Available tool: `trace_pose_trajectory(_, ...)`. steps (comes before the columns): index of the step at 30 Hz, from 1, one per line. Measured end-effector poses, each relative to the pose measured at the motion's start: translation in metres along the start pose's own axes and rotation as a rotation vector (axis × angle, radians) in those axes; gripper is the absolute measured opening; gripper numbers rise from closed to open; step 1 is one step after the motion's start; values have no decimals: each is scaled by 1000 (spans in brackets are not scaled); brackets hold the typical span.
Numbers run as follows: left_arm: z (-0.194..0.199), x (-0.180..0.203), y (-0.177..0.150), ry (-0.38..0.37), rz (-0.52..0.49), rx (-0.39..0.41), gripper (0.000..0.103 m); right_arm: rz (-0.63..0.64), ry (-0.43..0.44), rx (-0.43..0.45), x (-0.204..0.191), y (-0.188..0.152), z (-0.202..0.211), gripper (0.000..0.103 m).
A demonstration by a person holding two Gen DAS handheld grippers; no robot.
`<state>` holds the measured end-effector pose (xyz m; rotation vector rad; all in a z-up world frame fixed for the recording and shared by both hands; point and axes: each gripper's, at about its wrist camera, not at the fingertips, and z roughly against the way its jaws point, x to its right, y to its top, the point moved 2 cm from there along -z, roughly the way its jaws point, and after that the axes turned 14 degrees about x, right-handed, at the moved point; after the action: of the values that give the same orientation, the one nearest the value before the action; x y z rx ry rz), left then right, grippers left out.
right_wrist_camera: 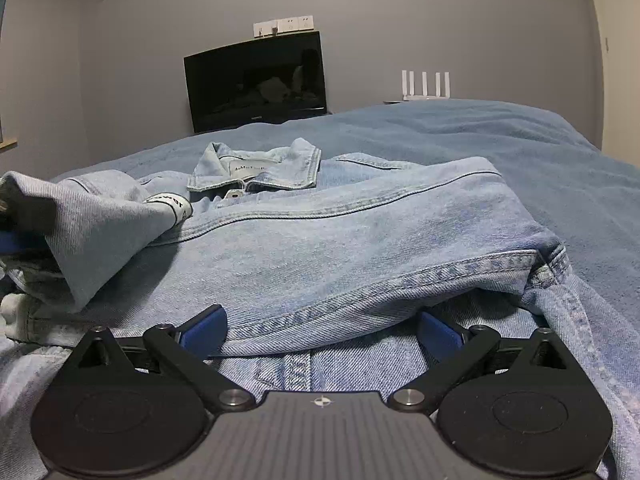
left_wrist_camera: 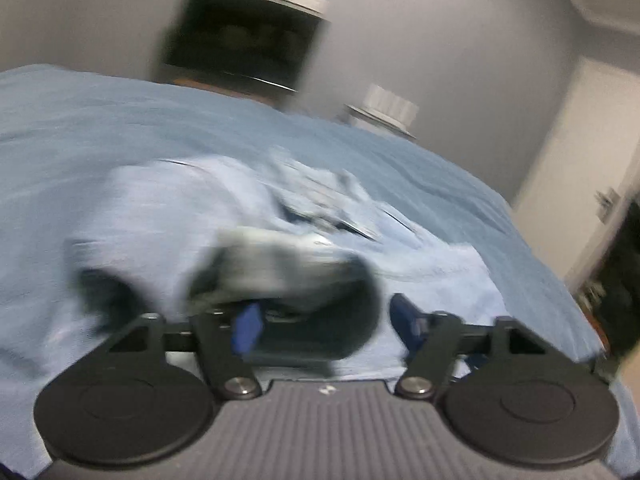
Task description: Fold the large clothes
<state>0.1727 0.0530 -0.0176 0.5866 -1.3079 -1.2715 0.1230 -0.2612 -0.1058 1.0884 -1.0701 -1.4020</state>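
Left tongs (left_wrist_camera: 324, 320): blue pads spread apart; nothing pinched; a blurred dark-and-grey shape lies across the gap, cannot tell what it is; whole left view smeared by motion
Right tongs (right_wrist_camera: 320, 330): blue pads spread wide; a folded hem edge of the jacket runs between them; pads do not press on it
Denim jacket (right_wrist_camera: 340, 236): light blue; lies on the bed, right in front of both tongs; collar (right_wrist_camera: 260, 168) at the far end with a white label showing; one panel folded over across the middle; a sleeve (right_wrist_camera: 100, 224) doubled over at the left, with a dark object and a bit of blue at the left edge of the right view touching it
Jacket in left view (left_wrist_camera: 168, 216): pale blurred mass on the bed just beyond the tongs
Bed (right_wrist_camera: 520, 152): blue cover; carries the jacket
Background: dark screen (right_wrist_camera: 256, 80) against the grey wall; white router with upright antennas (right_wrist_camera: 426, 86) beyond the bed's far edge; white door (left_wrist_camera: 580, 152) at the right of the left view
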Motion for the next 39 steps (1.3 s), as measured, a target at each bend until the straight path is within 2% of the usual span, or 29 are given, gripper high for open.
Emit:
trace_pose_trajectory(4, 31, -34, 4, 196, -12, -26, 71, 54, 41, 70, -12, 11, 21, 101)
trace_pose_trajectory(5, 36, -49, 9, 235, -23, -36, 71, 88, 67, 92, -20, 15, 27, 100)
trace_pose_trajectory(8, 56, -62, 9, 342, -23, -57, 71, 226, 168, 169, -47, 23, 47, 100)
trace_pose_trajectory(11, 73, -81, 14, 340, 66, -44, 71, 396, 300, 226, -80, 25, 66, 99)
trace_pose_trajectory(15, 65, -98, 16, 351, 32, -30, 71, 575, 476, 195, -120, 18, 77, 97)
trace_pose_trajectory(17, 60, -108, 12, 358, 43, -33, 71, 673, 518, 173, -141, 12, 76, 96)
trace_pose_trajectory(20, 48, -122, 5, 353, 81, -53, 71, 851, 501, 159, -173, -6, 63, 83)
trace_pose_trajectory(22, 41, -127, 2, 351, 82, -64, 71, 915, 483, 126, -185, -15, 50, 72)
trace_pose_trajectory(23, 39, -128, 1, 347, 81, -65, 71, 940, 472, 96, -189, -18, 41, 65)
trace_pose_trajectory(24, 37, -130, 1, 343, 84, -62, 71, 939, 472, 78, -190, -17, 36, 52)
trace_pose_trajectory(25, 35, -132, 1, 338, 91, -57, 71, 917, 460, 88, -189, -12, 34, 33)
trace_pose_trajectory(26, 35, -134, 3, 334, 99, -52, 71, 863, 454, 96, -186, -4, 35, 27)
trace_pose_trajectory(29, 37, -138, 8, 330, 127, -31, 71, 647, 412, 128, -163, 31, 43, 22)
trace_pose_trajectory(30, 37, -139, 9, 330, 133, -25, 71, 566, 384, 145, -148, 46, 47, 13)
trace_pose_trajectory(32, 38, -140, 11, 336, 138, -18, 71, 394, 304, 153, -110, 74, 50, 10)
trace_pose_trajectory(35, 37, -137, 12, 340, 133, -20, 71, 120, 132, 135, -40, 105, 48, 3)
trace_pose_trajectory(37, 35, -135, 11, 343, 119, -28, 71, -49, 26, 83, 12, 110, 40, 2)
trace_pose_trajectory(39, 33, -132, 9, 347, 103, -37, 71, -154, -40, 33, 50, 101, 29, 2)
